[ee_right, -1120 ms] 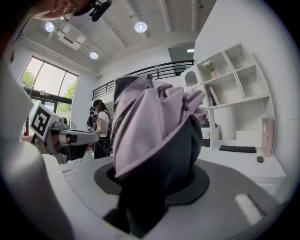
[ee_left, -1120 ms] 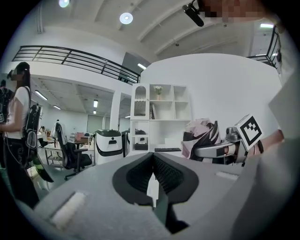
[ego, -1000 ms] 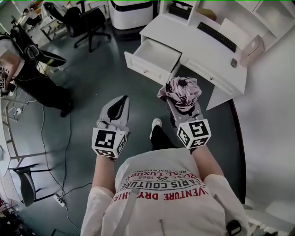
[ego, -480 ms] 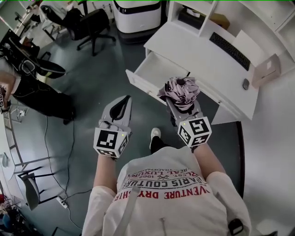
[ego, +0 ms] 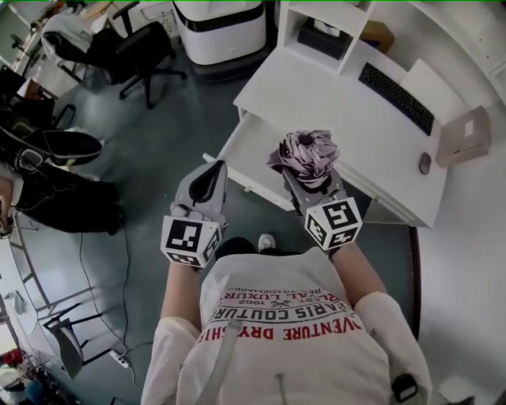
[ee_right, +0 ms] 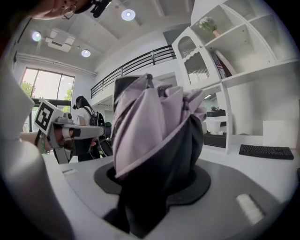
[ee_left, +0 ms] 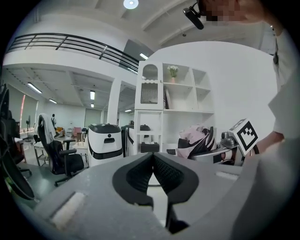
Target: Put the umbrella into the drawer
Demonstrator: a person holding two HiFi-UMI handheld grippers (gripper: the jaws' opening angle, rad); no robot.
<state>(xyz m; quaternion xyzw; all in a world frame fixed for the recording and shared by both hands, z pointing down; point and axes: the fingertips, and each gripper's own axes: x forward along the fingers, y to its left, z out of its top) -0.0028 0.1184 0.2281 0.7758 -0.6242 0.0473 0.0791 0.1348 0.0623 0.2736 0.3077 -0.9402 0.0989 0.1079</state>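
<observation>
**Office clutter around a white desk**

A dark keyboard (ego: 395, 87) lies on the white desktop (ego: 316, 95). A grey mouse (ego: 425, 164) sits near its right end, and a beige box (ego: 465, 134) is just beyond the mouse. A white shelf unit (ego: 304, 20) stands at the desk's back, with a vase of flowers (ee_left: 173, 71) in an upper compartment. Beside the desk stands a white machine with a black band (ego: 219, 28), and a black office chair (ego: 134, 49) is further left. On the grey floor, a cable (ego: 83, 261) trails toward a power strip (ego: 120, 360).
</observation>
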